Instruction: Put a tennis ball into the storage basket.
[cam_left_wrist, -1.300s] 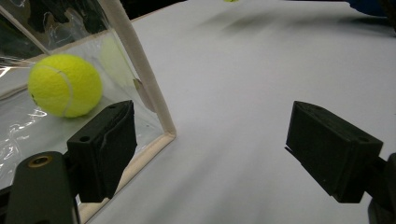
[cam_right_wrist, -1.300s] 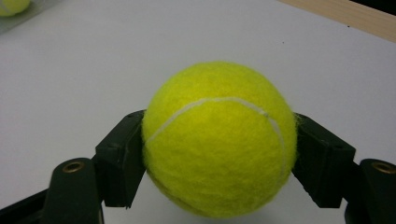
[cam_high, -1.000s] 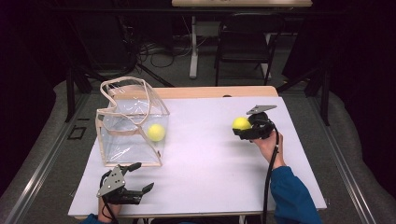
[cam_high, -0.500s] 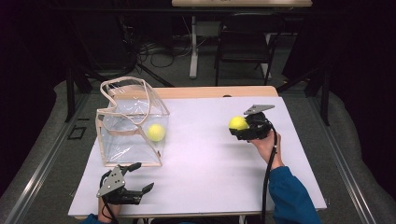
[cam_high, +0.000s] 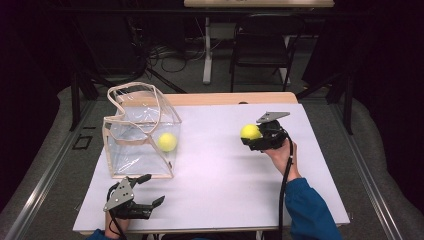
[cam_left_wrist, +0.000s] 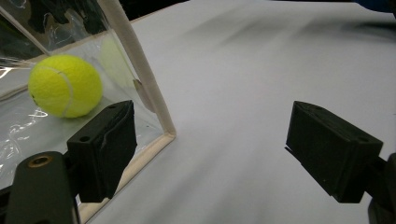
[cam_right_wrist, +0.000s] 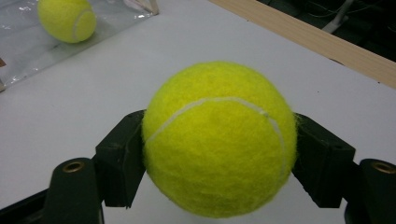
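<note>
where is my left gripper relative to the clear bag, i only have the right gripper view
Observer: The left gripper sits at the table's near edge, just in front of the clear bag's near bottom rim, jaws wide apart and holding nothing.
Operator: is it touching the bag
Observer: In the left gripper view one jaw overlaps the bag's tan edge strip; I cannot tell if it touches.
Operator: how's the bag standing
Observer: The high view shows it upright, its top rim open and buckled, with the tennis ball in the bag resting low near its right side.
</note>
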